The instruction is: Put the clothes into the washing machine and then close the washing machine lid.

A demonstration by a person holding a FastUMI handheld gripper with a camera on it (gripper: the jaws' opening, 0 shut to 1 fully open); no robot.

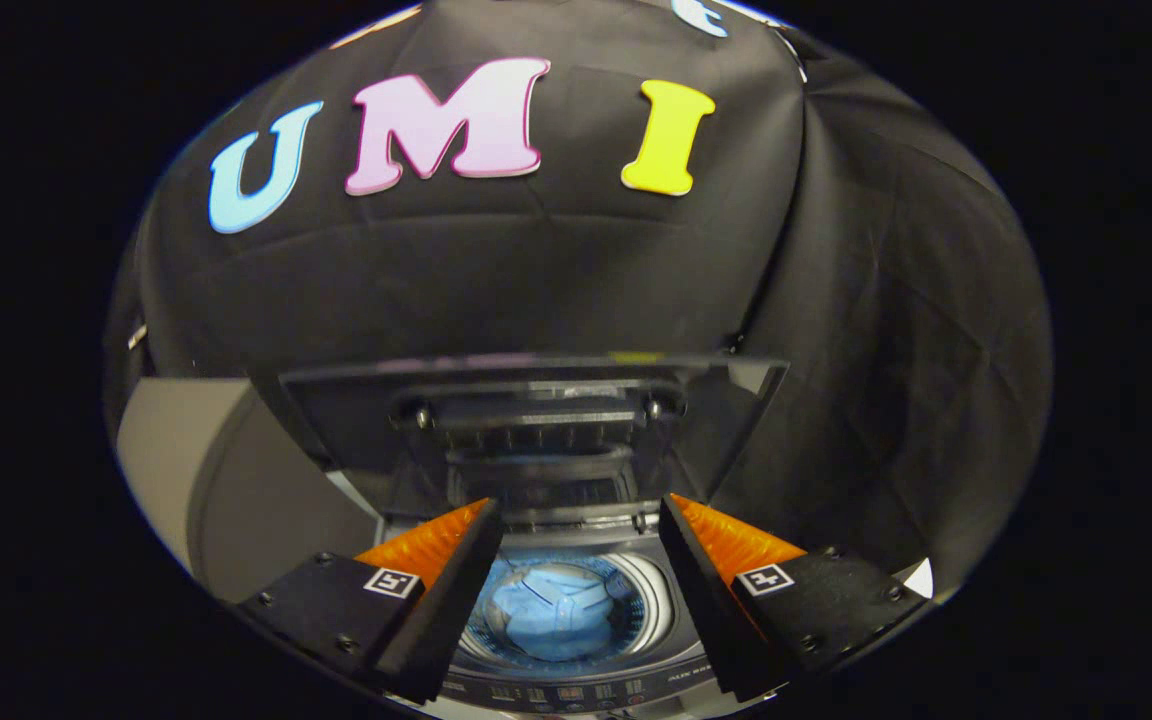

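My gripper (576, 540) fingers stand apart, empty; blue clothes (556, 610) lie in the washing machine (576, 690) drum between them, lid (536, 420) upright beyond.

My gripper (581, 520) has ridged fingers (431, 545) on wedge-shaped mounts, each with screws and a square coded marker (391, 582).

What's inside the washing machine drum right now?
A light blue garment lies bunched in the drum, seen between the open tongs, which hold nothing. The lid stands raised behind. Anything beneath the garment is covered.
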